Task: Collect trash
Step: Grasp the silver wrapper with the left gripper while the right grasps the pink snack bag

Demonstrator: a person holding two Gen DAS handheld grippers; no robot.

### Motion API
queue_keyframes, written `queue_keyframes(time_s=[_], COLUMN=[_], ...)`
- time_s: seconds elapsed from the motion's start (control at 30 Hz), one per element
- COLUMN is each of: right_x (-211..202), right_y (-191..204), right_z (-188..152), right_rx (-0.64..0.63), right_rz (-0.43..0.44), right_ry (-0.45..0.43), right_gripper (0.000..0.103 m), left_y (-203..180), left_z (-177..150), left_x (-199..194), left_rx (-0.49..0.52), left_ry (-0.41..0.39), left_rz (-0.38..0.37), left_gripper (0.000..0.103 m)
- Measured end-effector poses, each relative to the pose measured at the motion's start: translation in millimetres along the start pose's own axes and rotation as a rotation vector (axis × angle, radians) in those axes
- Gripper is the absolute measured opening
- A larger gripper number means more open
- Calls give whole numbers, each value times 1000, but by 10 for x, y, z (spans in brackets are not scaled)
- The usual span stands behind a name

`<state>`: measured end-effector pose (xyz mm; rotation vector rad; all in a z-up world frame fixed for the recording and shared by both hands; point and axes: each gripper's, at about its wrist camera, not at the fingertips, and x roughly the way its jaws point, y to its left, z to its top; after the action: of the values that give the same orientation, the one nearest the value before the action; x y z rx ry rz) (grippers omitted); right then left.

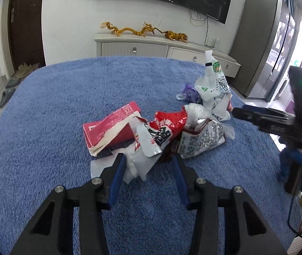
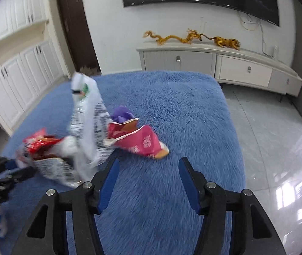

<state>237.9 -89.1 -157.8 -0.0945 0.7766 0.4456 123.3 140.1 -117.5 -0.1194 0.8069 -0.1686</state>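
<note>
Two views, left wrist first:
Landmark: a blue shaggy rug (image 1: 66, 106) is carrying all the trash.
Left gripper (image 1: 148, 159): its jaws are standing apart, straddling the near edge of the pile on the rug, with white crumpled paper (image 1: 136, 167) lying between the fingers but nothing being pinched.
Trash on the rug: a pink carton (image 1: 110, 127) is lying flattened at the left of the pile; a red snack wrapper (image 1: 165, 125) is leaning against it; a silver printed packet (image 1: 202, 142) is lying to the right; a white plastic bag (image 1: 212, 80) is standing tall at the far right of the pile, with a purple scrap (image 1: 190, 92) beside it.
Right gripper seen from here: it is hovering at the rug's right edge, its state not readable from this view.

Right wrist view:
Right gripper (image 2: 148, 165): its fingers are spread wide and gripping nothing, hanging above bare rug (image 2: 172, 106).
Trash: the white plastic bag (image 2: 89, 110) is rising left of the fingers; the pink carton (image 2: 144, 142) is lying just ahead of them; the purple scrap (image 2: 122, 113) is sitting behind it; the red snack wrapper (image 2: 38, 142) is blurring at the left.
Background: a white cabinet (image 2: 214, 63) is standing beyond the rug's far edge.
</note>
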Motion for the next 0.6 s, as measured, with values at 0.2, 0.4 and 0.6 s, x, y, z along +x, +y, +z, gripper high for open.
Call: queue_keyframes(time_s=[0.2,0.4,0.6], right_x=[241,355,323], right_y=[185,258,240], right_z=[84,123,102], right_rx=[-174,-281,-279], right_rz=[-45,-90,-57], right_ry=[33,24,16], right_gripper=[56,56,34], left_y=[12,31,76], left_z=[-14,-12,-30], left_x=[5,-20,-65], left_rx=[-8,-17,-26], left_ry=[5,3,2], left_rz=[-23,-34,-49], left_gripper=[43,42,14])
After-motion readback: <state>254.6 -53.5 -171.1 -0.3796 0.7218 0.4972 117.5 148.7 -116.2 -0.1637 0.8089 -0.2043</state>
